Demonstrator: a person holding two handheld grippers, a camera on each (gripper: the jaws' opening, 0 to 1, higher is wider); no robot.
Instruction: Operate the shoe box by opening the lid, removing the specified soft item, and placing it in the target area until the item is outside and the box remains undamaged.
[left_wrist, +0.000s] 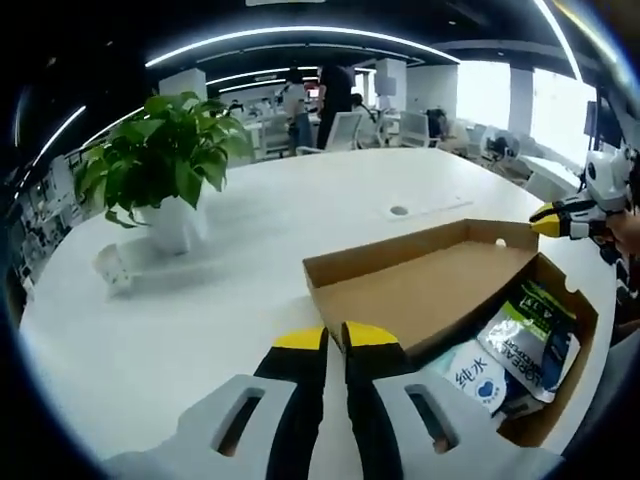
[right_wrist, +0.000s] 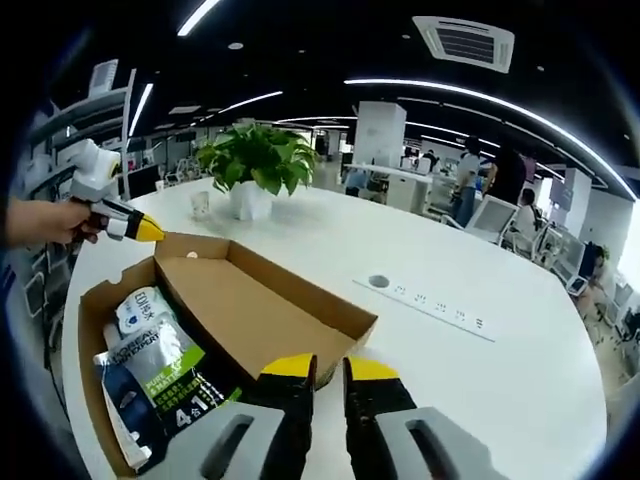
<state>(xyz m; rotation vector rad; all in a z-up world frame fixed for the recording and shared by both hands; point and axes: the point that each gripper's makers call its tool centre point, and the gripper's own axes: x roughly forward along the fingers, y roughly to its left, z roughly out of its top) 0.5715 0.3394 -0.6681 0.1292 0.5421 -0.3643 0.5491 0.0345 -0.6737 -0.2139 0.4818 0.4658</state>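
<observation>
The shoe box (left_wrist: 440, 290) lies on the white table (left_wrist: 250, 270) with its lid (right_wrist: 255, 300) swung back, the lid's brown inner face up and the body beside it, and soft packs are in plain sight in the body: a dark pouch (right_wrist: 165, 385) printed with large white figures and a pale pouch with blue characters (left_wrist: 470, 375).

The left tool (left_wrist: 343, 340) sits just short of the box's near corner, its yellow-tipped jaws close together with only a thin gap and nothing between them. The right tool (right_wrist: 330, 372) is at the opposite side of the box, over the lid's near wall, its jaws likewise nearly closed and empty. In each view the other tool shows at the far end of the box, hand-held, its yellow tip just above the cardboard rim.

Opening looks done, so the step in hand is most likely the lift-out (which pouch is the specified one I cannot tell from the pictures). To do it well:

- Spread the jaws before descending, since at this gap they would only push the pouch down.
- Pinch a top edge or corner of the pouch rather than its middle.
- Lift straight up clear of the walls; dragging sideways could crease the cardboard.
- The free tool can steady the rim lightly, without clamping it.
</observation>
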